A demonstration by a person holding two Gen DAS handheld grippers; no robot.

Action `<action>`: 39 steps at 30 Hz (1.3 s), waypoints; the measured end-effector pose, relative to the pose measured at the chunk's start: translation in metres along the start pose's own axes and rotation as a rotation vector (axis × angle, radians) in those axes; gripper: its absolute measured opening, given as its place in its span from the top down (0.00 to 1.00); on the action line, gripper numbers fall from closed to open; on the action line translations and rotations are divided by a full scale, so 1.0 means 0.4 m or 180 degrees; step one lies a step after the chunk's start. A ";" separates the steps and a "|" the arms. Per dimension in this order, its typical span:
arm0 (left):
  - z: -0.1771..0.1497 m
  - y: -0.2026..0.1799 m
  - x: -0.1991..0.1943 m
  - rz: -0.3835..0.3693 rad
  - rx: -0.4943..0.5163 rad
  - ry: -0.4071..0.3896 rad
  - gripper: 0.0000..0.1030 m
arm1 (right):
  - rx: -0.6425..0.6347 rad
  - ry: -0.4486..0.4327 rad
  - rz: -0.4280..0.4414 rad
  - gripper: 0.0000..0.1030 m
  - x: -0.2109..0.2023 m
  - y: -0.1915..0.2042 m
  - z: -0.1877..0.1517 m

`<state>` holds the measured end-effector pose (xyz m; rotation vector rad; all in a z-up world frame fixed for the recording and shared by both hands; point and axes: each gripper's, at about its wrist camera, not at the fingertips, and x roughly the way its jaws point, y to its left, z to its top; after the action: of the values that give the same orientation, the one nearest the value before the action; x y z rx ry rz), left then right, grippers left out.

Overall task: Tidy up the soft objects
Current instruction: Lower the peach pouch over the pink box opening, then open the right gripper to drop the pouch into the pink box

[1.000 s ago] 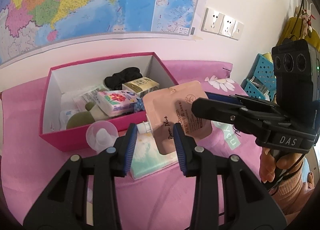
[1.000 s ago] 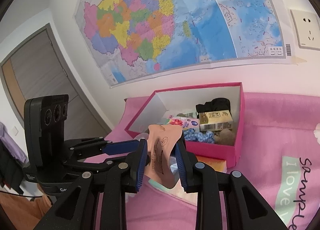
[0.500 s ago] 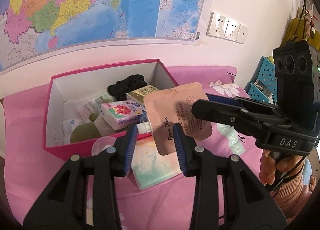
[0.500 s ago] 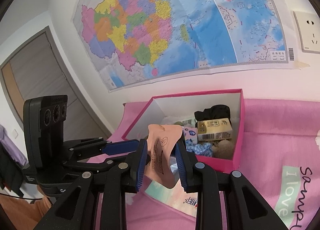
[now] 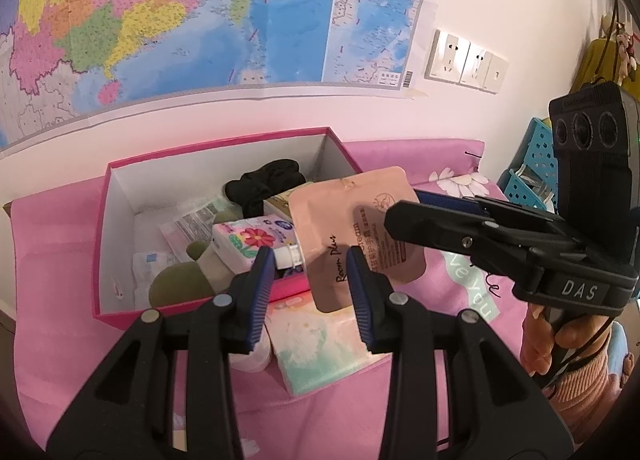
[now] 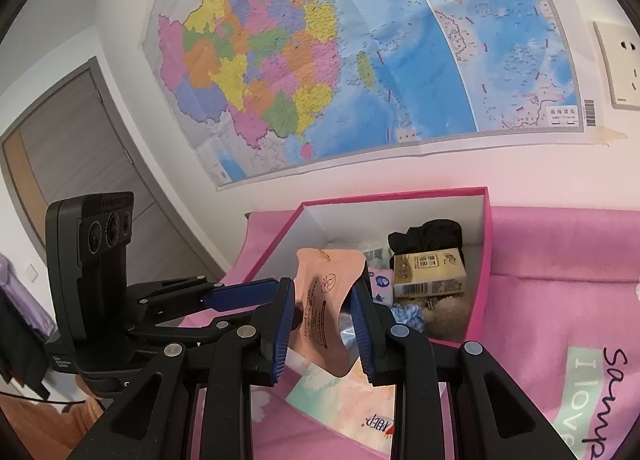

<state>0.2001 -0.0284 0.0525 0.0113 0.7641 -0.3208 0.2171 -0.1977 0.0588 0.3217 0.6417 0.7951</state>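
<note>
Pouch [image 5: 352, 232] [image 6: 326, 310] in air just before the box [image 5: 116, 228] front wall, over a tissue pack [image 5: 320, 344]; looks light, floppy, slick, best pinched on a flat edge. Right gripper [image 6: 322, 324] [image 5: 404, 206] pinching its side. Left gripper [image 5: 310, 288] part-spread, empty, pouch behind.

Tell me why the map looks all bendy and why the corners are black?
Left wrist view: the fisheye lens bows the map and the wall's straight lines, and its round rim leaves dark corners; light is soft with a pinkish cast, the pouch sharp. Right wrist view: same curving, so the door leans; the map's print reads clearly, with no strong glare.
</note>
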 end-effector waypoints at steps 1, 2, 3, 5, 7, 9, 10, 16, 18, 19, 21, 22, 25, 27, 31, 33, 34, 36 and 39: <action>0.004 0.002 0.002 0.0005 -0.0002 -0.0003 0.63 | -0.0001 -0.0001 0.0000 0.72 0.001 0.000 0.001; 0.007 0.003 0.002 0.0012 -0.0003 -0.0006 0.63 | 0.0001 -0.0001 0.0002 0.72 0.002 0.000 0.003; 0.010 0.004 0.003 0.0018 -0.0002 -0.0005 0.63 | 0.0006 -0.0001 0.0007 0.72 0.006 -0.002 0.006; 0.015 0.006 0.003 0.0034 0.0000 -0.0012 0.63 | 0.0005 -0.0008 0.0004 0.72 0.011 -0.002 0.012; 0.022 0.010 0.006 0.0047 -0.0001 -0.0012 0.63 | 0.0005 -0.0010 0.0005 0.72 0.016 -0.003 0.018; 0.026 0.014 0.009 0.0061 -0.0007 -0.0012 0.63 | 0.0010 -0.0007 0.0007 0.72 0.022 -0.006 0.023; 0.028 0.015 0.010 0.0073 -0.0009 -0.0012 0.63 | 0.0013 -0.0005 0.0007 0.72 0.023 -0.007 0.023; 0.042 0.022 0.022 0.0145 -0.0014 0.0000 0.63 | 0.0037 0.0011 -0.0013 0.72 0.043 -0.015 0.033; 0.046 0.023 0.027 0.0164 -0.0015 0.0008 0.63 | 0.0050 0.0013 -0.0017 0.72 0.048 -0.019 0.036; 0.049 0.025 0.029 0.0174 -0.0019 0.0011 0.63 | 0.0060 0.0018 -0.0017 0.72 0.053 -0.022 0.039; 0.053 0.029 0.033 0.0185 -0.0028 0.0012 0.63 | 0.0088 0.0027 -0.0008 0.72 0.060 -0.029 0.043; 0.055 0.031 0.035 0.0185 -0.0030 0.0013 0.63 | 0.0101 0.0028 -0.0007 0.72 0.064 -0.031 0.045; 0.062 0.035 0.042 0.0212 -0.0026 0.0015 0.63 | 0.0127 0.0031 -0.0015 0.72 0.073 -0.037 0.051; 0.066 0.038 0.047 0.0222 -0.0031 0.0019 0.63 | 0.0132 0.0036 -0.0025 0.72 0.080 -0.039 0.054; 0.075 0.046 0.058 0.0244 -0.0035 0.0030 0.63 | 0.0150 0.0064 -0.0045 0.72 0.098 -0.048 0.061; 0.079 0.050 0.064 0.0270 -0.0036 0.0035 0.63 | 0.0179 0.0071 -0.0044 0.72 0.106 -0.055 0.065; 0.081 0.052 0.069 0.0281 -0.0036 0.0044 0.63 | 0.0194 0.0077 -0.0037 0.72 0.112 -0.059 0.067; 0.084 0.058 0.075 0.0302 -0.0048 0.0063 0.63 | 0.0207 0.0091 -0.0046 0.72 0.123 -0.064 0.070; 0.091 0.066 0.090 0.0340 -0.0046 0.0089 0.63 | 0.0227 0.0106 -0.0054 0.72 0.138 -0.069 0.073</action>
<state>0.2567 -0.0180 0.0516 0.0430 0.7903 -0.2141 0.2801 -0.1759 0.0448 0.3680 0.7043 0.7638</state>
